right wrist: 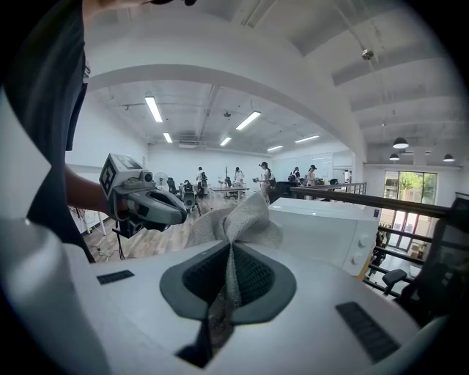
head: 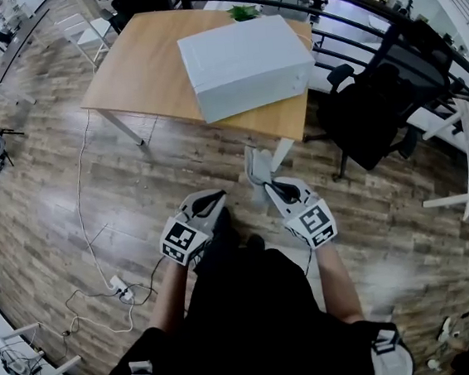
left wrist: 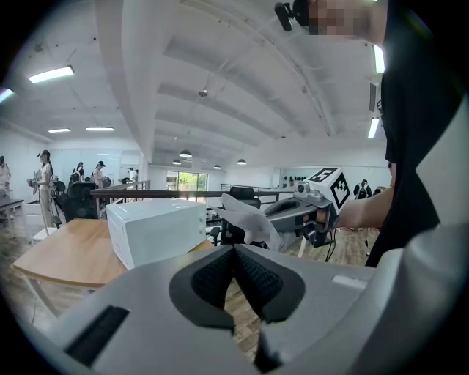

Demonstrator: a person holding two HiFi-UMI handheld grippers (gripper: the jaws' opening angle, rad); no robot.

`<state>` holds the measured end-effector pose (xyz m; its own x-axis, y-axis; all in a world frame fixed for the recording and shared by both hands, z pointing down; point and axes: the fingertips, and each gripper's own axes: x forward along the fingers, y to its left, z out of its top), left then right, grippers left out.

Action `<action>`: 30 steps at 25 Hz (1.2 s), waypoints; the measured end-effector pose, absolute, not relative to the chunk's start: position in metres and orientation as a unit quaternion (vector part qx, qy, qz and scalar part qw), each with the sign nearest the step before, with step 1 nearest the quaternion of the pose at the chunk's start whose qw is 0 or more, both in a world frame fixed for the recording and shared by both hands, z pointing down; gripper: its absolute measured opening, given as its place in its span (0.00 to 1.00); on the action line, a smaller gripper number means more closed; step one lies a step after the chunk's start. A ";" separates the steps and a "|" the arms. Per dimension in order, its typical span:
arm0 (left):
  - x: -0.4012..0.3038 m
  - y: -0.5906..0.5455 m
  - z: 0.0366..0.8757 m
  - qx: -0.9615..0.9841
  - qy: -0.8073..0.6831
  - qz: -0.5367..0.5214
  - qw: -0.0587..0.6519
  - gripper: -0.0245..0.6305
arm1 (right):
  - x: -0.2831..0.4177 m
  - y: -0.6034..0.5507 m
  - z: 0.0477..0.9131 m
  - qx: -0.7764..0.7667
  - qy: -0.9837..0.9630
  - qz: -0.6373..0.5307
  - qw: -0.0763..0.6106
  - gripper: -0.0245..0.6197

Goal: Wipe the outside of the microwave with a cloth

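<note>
A white microwave [head: 245, 63] sits on the wooden table [head: 135, 76]; it also shows as the microwave [left wrist: 155, 229] and the microwave [right wrist: 330, 229] in the two gripper views. My right gripper [head: 269, 185] is shut on a pale grey cloth [head: 260, 170], which sticks up between its pads as the cloth [right wrist: 236, 220]. This cloth [left wrist: 249, 217] hangs short of the table's near edge. My left gripper [head: 212, 198] is held beside it, shut, with nothing between its pads [left wrist: 253, 278].
A black office chair [head: 372, 106] stands right of the table. A black railing [head: 383, 17] runs behind it. A white cable and power strip [head: 120, 290] lie on the wood floor at the left. Several people stand at far desks [right wrist: 242, 179].
</note>
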<state>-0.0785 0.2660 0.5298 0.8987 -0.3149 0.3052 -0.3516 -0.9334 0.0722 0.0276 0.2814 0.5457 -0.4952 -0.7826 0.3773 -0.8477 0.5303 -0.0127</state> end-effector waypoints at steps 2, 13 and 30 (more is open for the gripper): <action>-0.081 0.257 0.528 0.972 -0.172 0.144 0.064 0.04 | 0.025 0.273 0.545 0.475 -0.859 0.102 0.163 0.05; -0.095 0.197 0.531 0.974 -0.161 0.142 0.066 0.04 | 0.017 0.217 0.546 0.496 -0.845 0.112 0.165 0.05; -0.114 0.098 0.535 0.979 -0.138 0.137 0.067 0.04 | -0.002 0.127 0.552 0.521 -0.828 0.107 0.176 0.05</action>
<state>-0.1139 0.0983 0.5351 0.9245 -0.2518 0.2863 -0.2886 -0.9528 0.0939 -0.0023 0.1274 0.5518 -0.3954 -0.8249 0.4039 -0.9006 0.4346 0.0058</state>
